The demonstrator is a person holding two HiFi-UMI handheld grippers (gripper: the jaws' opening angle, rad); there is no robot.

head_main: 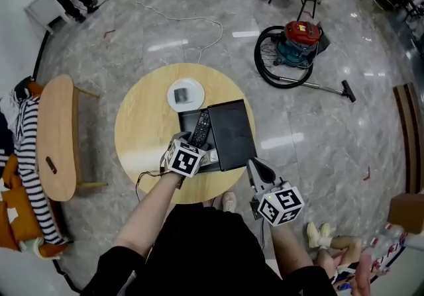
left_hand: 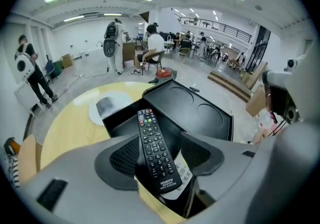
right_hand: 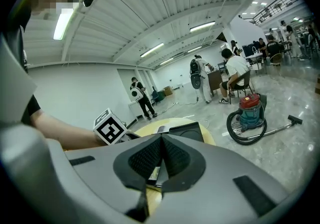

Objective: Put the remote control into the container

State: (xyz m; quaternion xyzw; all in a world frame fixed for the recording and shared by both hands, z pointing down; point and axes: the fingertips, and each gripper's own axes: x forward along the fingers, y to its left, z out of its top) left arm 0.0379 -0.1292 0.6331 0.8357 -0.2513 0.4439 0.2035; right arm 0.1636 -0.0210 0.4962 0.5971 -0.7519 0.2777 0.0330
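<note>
A black remote control (head_main: 201,130) (left_hand: 156,150) lies slanted over the open black container (head_main: 188,118) (left_hand: 120,118), its far end inside the box. The container's lid (head_main: 232,134) (left_hand: 205,113) is folded out to the right. My left gripper (head_main: 194,143) (left_hand: 159,157) stands open around the remote's near end, with a gap showing at the right pad. A pale item with buttons (left_hand: 186,175) shows beneath the remote. My right gripper (head_main: 256,166) (right_hand: 161,140) is shut and empty, off the table's near right edge.
The round wooden table (head_main: 142,136) carries a white plate (head_main: 186,94) (left_hand: 107,105) with a grey thing on it. A wooden bench (head_main: 56,136) stands left, a red vacuum (head_main: 299,40) with its hose back right, and a cable (head_main: 192,20) lies on the floor.
</note>
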